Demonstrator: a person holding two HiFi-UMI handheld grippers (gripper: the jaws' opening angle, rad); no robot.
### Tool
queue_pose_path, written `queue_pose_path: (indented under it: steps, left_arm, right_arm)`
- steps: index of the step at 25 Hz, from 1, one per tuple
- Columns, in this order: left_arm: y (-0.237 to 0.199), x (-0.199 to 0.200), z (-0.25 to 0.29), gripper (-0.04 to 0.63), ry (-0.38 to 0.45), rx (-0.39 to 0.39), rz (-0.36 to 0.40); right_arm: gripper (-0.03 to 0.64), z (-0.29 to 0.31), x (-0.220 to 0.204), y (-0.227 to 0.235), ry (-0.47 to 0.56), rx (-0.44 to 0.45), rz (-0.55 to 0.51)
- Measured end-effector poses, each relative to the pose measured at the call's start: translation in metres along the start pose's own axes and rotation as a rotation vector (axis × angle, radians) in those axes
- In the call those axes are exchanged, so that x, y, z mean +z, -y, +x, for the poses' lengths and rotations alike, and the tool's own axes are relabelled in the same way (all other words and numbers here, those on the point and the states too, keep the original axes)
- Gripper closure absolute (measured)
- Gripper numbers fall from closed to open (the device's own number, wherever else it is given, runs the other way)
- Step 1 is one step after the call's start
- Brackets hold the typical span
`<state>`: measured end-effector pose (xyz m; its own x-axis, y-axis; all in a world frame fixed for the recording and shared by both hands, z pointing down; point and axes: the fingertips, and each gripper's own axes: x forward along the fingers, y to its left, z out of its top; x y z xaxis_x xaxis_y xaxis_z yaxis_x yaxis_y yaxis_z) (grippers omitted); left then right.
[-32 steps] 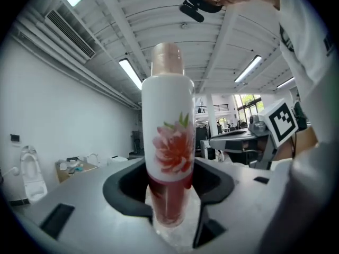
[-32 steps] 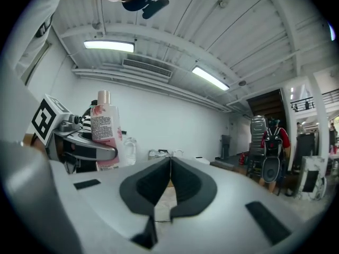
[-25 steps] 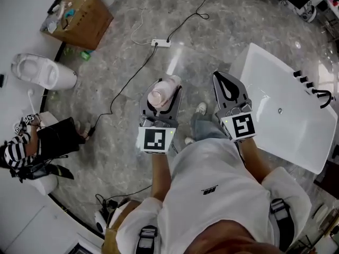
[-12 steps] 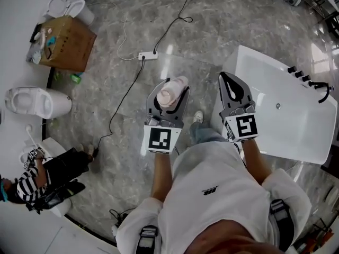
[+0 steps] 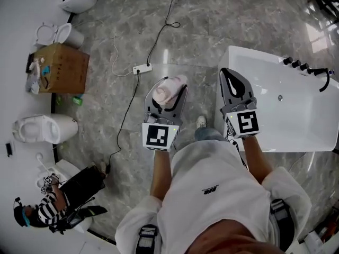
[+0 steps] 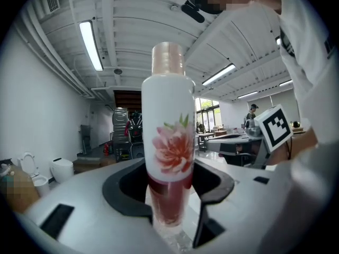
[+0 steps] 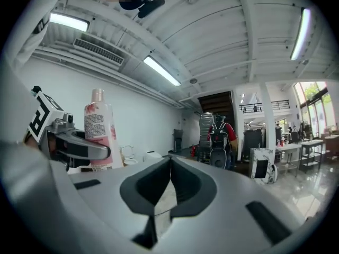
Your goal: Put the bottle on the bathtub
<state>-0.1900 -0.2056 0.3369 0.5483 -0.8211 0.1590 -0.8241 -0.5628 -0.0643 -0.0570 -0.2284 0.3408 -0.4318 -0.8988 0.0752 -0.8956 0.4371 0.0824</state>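
A white bottle (image 5: 165, 90) with a pink flower print and a pink cap stands upright between the jaws of my left gripper (image 5: 168, 91), which is shut on it. In the left gripper view the bottle (image 6: 167, 136) fills the middle, held at its lower part. My right gripper (image 5: 233, 84) is shut with nothing in it, hanging over the near left corner of the white bathtub (image 5: 296, 120). From the right gripper view the jaws (image 7: 168, 180) meet, and the bottle (image 7: 100, 136) shows at left. The left gripper hangs over the floor, left of the tub.
Black taps (image 5: 310, 73) sit on the tub's far right rim. A power strip (image 5: 142, 67) and cable (image 5: 124, 115) lie on the marble floor. A cardboard box (image 5: 61, 67), toilets (image 5: 45, 128) and a person in stripes (image 5: 45, 216) are at left.
The view has swung round: the bathtub now sits squarer at right and nearer my right gripper. Both grippers keep their hold and spacing; the bottle stays in the left one.
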Motion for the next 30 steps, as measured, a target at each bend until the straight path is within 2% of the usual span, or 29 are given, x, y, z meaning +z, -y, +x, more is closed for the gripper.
queue_pose_path:
  steps: [7,15,22,30]
  left_arm:
    - [0.011,0.016,0.042,0.37,0.029,-0.083,0.01]
    - [0.005,0.028,0.084,0.37,0.043,-0.161,0.039]
    - [-0.006,0.02,0.158,0.37,0.048,-0.262,0.047]
    - [-0.003,0.03,0.278,0.37,0.045,-0.458,0.059]
  right_arm:
    - [0.621,0.001,0.006,0.038,-0.01,-0.078,-0.019]
    - [0.621,0.023,0.012,0.06,-0.01,-0.137,-0.026]
    - [0.621,0.064,-0.002,0.104,-0.019,-0.224,-0.027]
    - [0.621,0.103,-0.014,0.193,-0.07,-0.412,0.008]
